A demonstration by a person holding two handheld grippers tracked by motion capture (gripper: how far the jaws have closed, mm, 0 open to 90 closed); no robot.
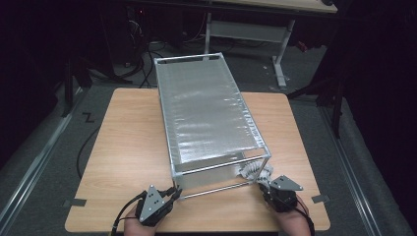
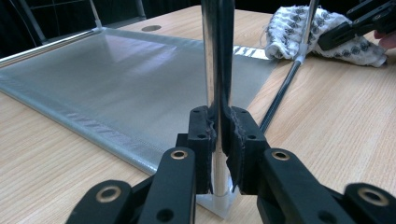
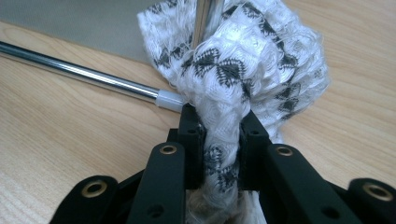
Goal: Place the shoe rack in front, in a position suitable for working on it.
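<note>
Patterned cloth [image 3: 233, 79] bunched at the rack's [image 1: 206, 108] near-right post, by the table's [image 1: 128, 147] near edge, is pinched by the right gripper [image 3: 222, 140], while the left gripper [image 2: 219, 135] clamps the near-left post [image 2: 215, 56].

Light falls from overhead onto the wooden table [image 1: 123, 147], which is evenly bright, while the room around it sinks into near black. The mesh top of the metal rack [image 1: 206, 105] gives back a pale sheen. The high view is soft and slightly grainy. In the gripper views the near black jaws blur, the chrome post [image 2: 215, 56] carries bright streaks, and the far background goes soft.
</note>
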